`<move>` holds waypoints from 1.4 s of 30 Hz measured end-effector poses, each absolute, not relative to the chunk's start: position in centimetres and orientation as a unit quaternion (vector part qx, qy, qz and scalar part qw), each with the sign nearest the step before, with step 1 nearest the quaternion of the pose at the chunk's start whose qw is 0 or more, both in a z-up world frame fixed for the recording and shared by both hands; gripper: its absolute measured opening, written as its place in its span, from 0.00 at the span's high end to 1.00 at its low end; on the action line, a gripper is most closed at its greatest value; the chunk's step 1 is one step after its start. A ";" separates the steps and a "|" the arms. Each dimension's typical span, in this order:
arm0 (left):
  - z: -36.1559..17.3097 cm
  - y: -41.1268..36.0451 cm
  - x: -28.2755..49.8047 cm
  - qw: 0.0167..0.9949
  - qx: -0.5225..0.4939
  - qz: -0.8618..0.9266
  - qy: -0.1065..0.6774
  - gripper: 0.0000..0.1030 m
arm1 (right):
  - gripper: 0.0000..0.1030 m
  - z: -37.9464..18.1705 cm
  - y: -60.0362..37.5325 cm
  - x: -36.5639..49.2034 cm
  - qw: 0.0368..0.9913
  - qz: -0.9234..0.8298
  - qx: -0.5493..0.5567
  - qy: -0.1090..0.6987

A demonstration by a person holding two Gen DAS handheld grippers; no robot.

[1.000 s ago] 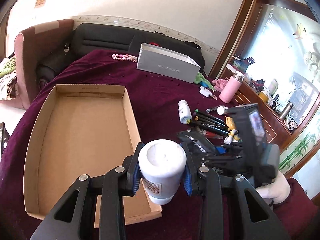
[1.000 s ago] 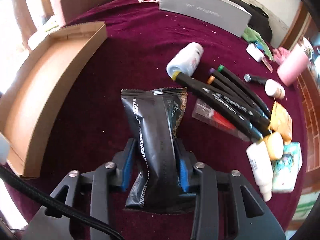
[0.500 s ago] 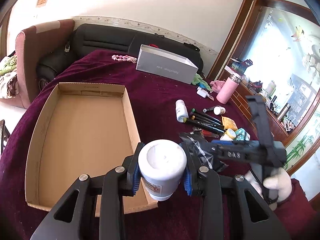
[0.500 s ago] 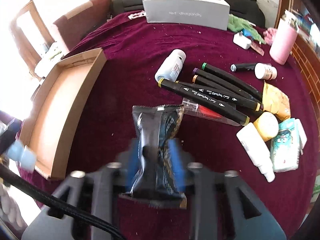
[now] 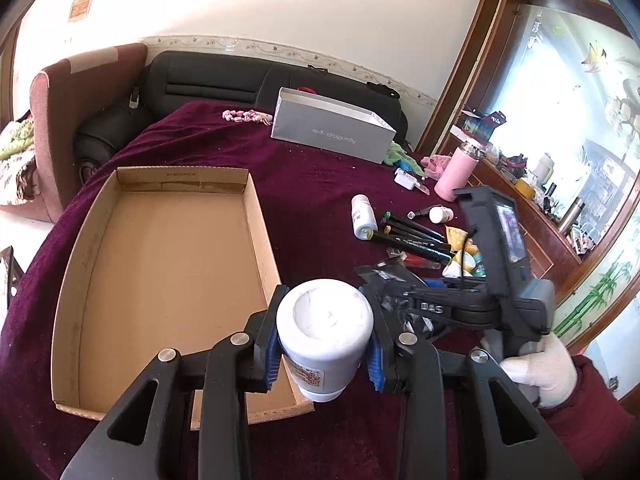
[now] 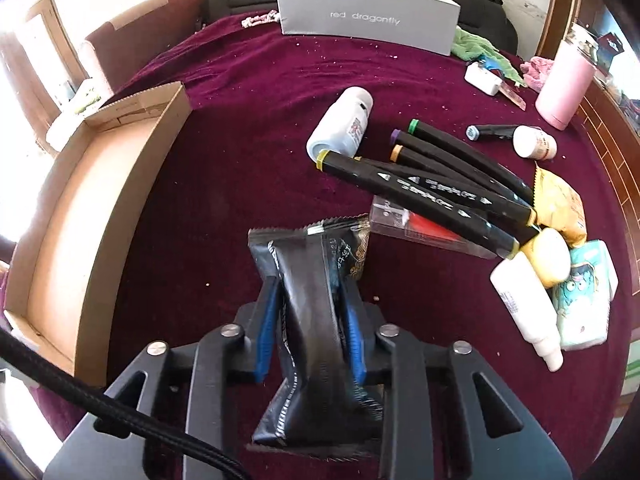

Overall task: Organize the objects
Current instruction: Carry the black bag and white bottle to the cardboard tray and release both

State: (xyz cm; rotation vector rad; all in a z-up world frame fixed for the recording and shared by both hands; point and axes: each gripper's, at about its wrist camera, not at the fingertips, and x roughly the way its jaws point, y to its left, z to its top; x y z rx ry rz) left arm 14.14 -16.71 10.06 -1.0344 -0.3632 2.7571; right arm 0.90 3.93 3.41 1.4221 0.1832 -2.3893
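Presently: left gripper (image 5: 323, 342) pinches white bottle (image 5: 324, 334), lower centre, over cardboard tray's (image 5: 256, 216) near corner, likely for dropping in. Right gripper (image 6: 310, 320) jaws closing on black packet (image 6: 316, 320), squeezing its waist to lift.

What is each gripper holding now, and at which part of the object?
The left gripper holds a white bottle by its body. The right gripper, jaws closing, squeezes a black snack packet at its middle.

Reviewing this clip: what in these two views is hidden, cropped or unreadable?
- White bottle, left wrist view: its label is mostly hidden below the body; the print is too small.
- Black packet, right wrist view: the closing right gripper covers its sides.
- Cardboard box, right wrist view: the left edge crops it.
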 end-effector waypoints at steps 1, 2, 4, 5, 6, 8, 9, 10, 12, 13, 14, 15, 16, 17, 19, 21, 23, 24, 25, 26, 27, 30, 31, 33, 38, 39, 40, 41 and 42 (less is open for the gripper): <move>10.1 -16.6 14.2 0.084 -0.347 0.927 -0.117 0.71 | 0.77 3.5 4.1 1.1 0.178 -0.844 0.502 0.061; 10.2 -16.4 14.3 0.080 -0.346 0.928 -0.111 0.71 | 0.80 3.8 4.5 1.4 0.183 -0.844 0.501 0.051; 10.6 -16.1 14.7 0.074 -0.340 0.932 -0.098 0.71 | 0.85 4.4 5.0 1.8 0.193 -0.844 0.499 0.032; 10.8 -16.0 14.9 0.072 -0.336 0.934 -0.095 0.71 | 0.89 4.8 5.3 2.1 0.201 -0.844 0.497 0.020; 11.0 -16.0 15.0 0.073 -0.334 0.935 -0.095 0.71 | 0.90 5.2 5.6 2.4 0.209 -0.844 0.495 0.009; 11.4 -16.0 15.3 0.072 -0.329 0.937 -0.094 0.71 | 0.93 6.2 5.8 3.0 0.220 -0.845 0.488 -0.011; 11.6 -16.1 15.4 0.071 -0.327 0.938 -0.094 0.71 | 0.94 6.6 5.9 3.2 0.225 -0.846 0.484 -0.018; 11.7 -16.1 15.5 0.070 -0.326 0.938 -0.094 0.71 | 0.95 7.0 6.0 3.5 0.230 -0.847 0.479 -0.024; 11.9 -16.3 15.7 0.066 -0.326 0.938 -0.095 0.71 | 0.96 8.3 6.0 4.1 0.240 -0.852 0.465 -0.035; 11.9 -16.4 15.7 0.062 -0.326 0.939 -0.094 0.71 | 0.96 8.7 6.0 4.4 0.243 -0.854 0.459 -0.039; 12.0 -16.5 15.7 0.060 -0.327 0.939 -0.093 0.71 | 0.96 9.3 6.0 4.7 0.246 -0.856 0.453 -0.043; 12.0 -16.7 15.8 0.057 -0.328 0.939 -0.093 0.71 | 0.96 9.9 5.9 5.0 0.249 -0.859 0.445 -0.046; 12.1 -16.8 15.8 0.054 -0.328 0.939 -0.093 0.71 | 0.96 10.6 5.7 5.3 0.253 -0.862 0.437 -0.047; 12.1 -17.0 15.7 0.050 -0.328 0.939 -0.093 0.71 | 0.96 10.9 5.6 5.4 0.255 -0.863 0.433 -0.046; 12.1 -17.6 15.7 0.047 -0.329 0.938 -0.098 0.71 | 0.96 11.5 4.9 5.7 0.267 -0.863 0.428 -0.029; 12.0 -18.2 15.8 0.049 -0.330 0.937 -0.107 0.71 | 0.91 11.5 4.5 5.5 0.270 -0.863 0.426 -0.022; 11.8 -18.6 16.0 0.053 -0.330 0.936 -0.111 0.71 | 0.53 11.2 5.0 4.8 0.261 -0.866 0.426 -0.032; 11.7 -18.8 16.0 0.055 -0.330 0.936 -0.113 0.71 | 0.40 10.7 5.4 4.1 0.247 -0.867 0.432 -0.034; 11.6 -18.9 16.1 0.056 -0.330 0.935 -0.114 0.71 | 0.26 10.2 5.9 3.7 0.235 -0.869 0.434 -0.038; 11.5 -19.0 16.1 0.059 -0.329 0.935 -0.115 0.71 | 0.26 9.8 6.5 3.1 0.224 -0.871 0.436 -0.044; 11.4 -19.1 16.0 0.061 -0.329 0.935 -0.117 0.71 | 0.26 9.1 7.0 2.3 0.217 -0.868 0.444 -0.048; 11.0 -19.4 15.6 0.066 -0.333 0.932 -0.127 0.71 | 0.27 6.9 6.8 0.5 0.211 -0.852 0.478 -0.029; 10.9 -19.4 15.5 0.069 -0.334 0.931 -0.130 0.71 | 0.27 6.2 6.3 0.1 0.206 -0.850 0.486 -0.013; 10.7 -19.5 15.3 0.072 -0.338 0.929 -0.132 0.71 | 0.27 4.3 5.0 -0.8 0.203 -0.840 0.503 0.022; 10.4 -20.0 15.0 0.068 -0.340 0.929 -0.132 0.71 | 0.60 1.5 2.5 0.2 0.165 -0.846 0.492 0.122; 10.3 -20.2 14.9 0.067 -0.341 0.928 -0.134 0.71 | 0.61 1.7 2.2 0.7 0.164 -0.846 0.491 0.129; 10.1 -20.3 14.8 0.066 -0.342 0.927 -0.136 0.71 | 0.65 2.0 2.3 1.1 0.165 -0.847 0.489 0.125; 10.0 -20.5 14.6 0.065 -0.344 0.926 -0.140 0.71 | 0.65 2.4 2.5 1.4 0.168 -0.851 0.485 0.117; 9.9 -20.7 14.6 0.066 -0.345 0.925 -0.143 0.71 | 0.65 3.1 3.1 1.8 0.170 -0.856 0.479 0.100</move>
